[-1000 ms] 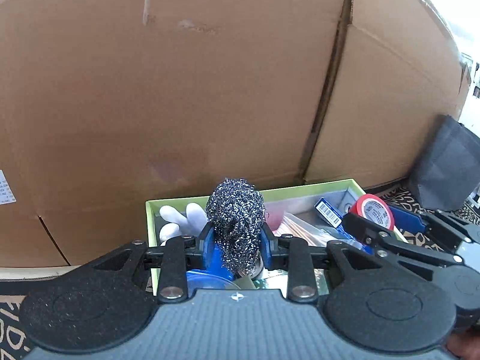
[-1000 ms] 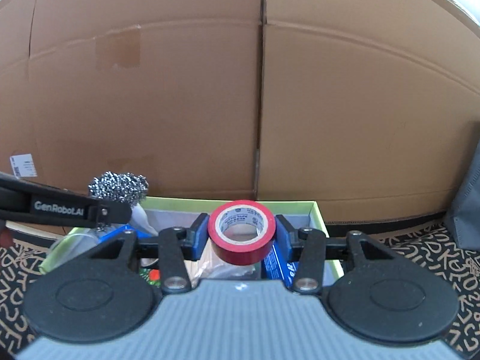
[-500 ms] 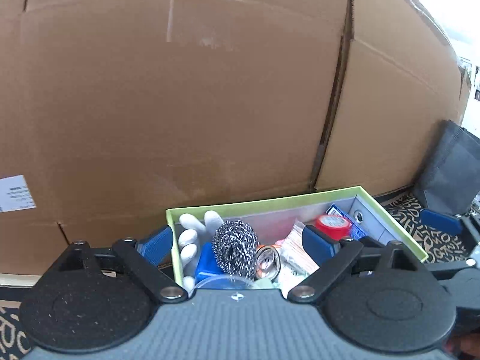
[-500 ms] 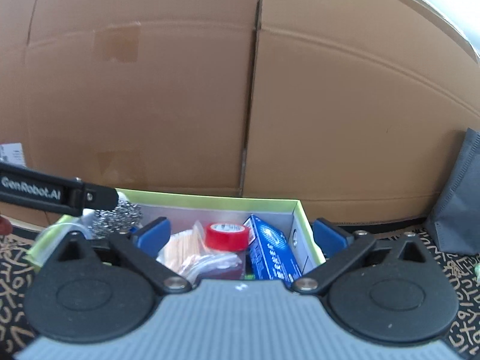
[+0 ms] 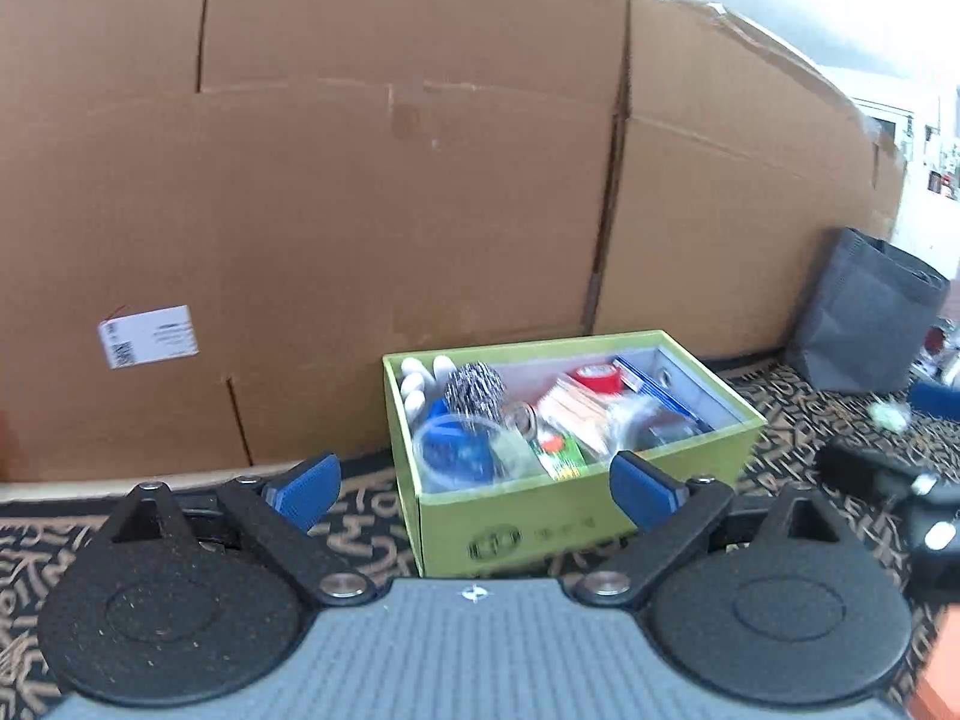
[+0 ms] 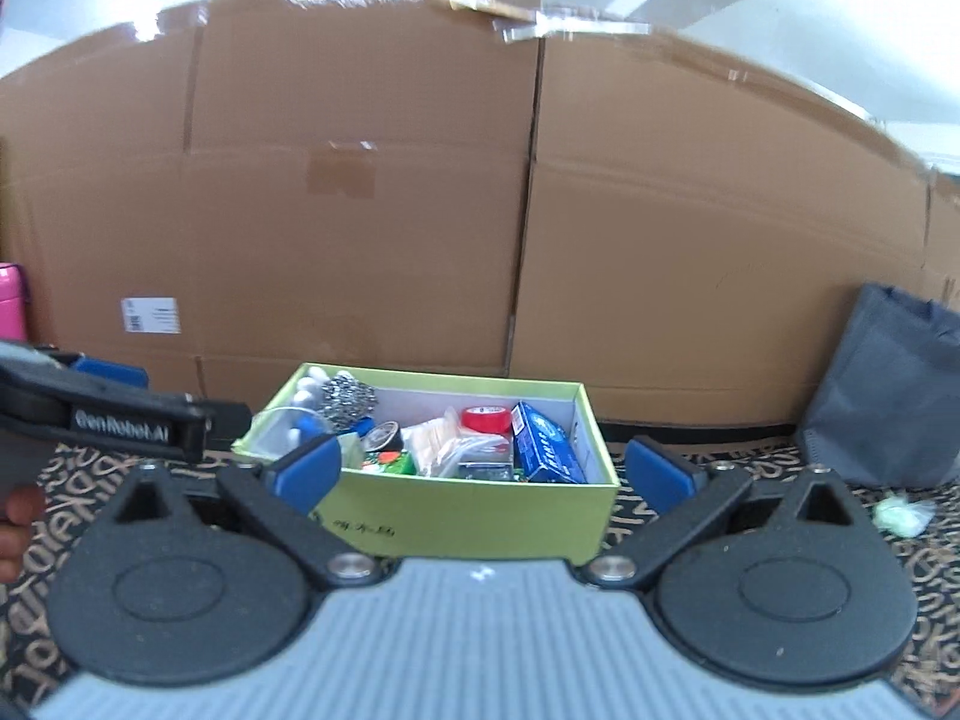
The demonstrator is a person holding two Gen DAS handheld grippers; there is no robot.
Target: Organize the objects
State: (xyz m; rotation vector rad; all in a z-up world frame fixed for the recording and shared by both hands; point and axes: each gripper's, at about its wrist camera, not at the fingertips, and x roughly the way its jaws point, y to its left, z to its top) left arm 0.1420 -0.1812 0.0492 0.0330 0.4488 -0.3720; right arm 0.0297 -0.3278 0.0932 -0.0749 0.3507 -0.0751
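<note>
A green box (image 5: 576, 507) stands on the patterned mat in front of me; it also shows in the right wrist view (image 6: 480, 510). In it lie a steel wool scrubber (image 5: 474, 387) (image 6: 350, 399), a red tape roll (image 5: 594, 378) (image 6: 485, 418), white gloves (image 5: 420, 381), a blue carton (image 6: 546, 447) and several packets. My left gripper (image 5: 477, 489) is open and empty, pulled back from the box. My right gripper (image 6: 480, 471) is open and empty, also back from the box. The left gripper's body (image 6: 102, 414) shows at the left of the right wrist view.
A big cardboard wall (image 5: 420, 210) (image 6: 540, 240) stands right behind the box. A dark grey bag (image 5: 864, 324) (image 6: 888, 390) stands at the right. A pale green scrap (image 6: 900, 510) lies on the mat (image 6: 768, 462). A pink object (image 6: 12, 300) is at the far left.
Both grippers opened, dropping the scrubber and the red tape roll into the box, then pulled back and away from it.
</note>
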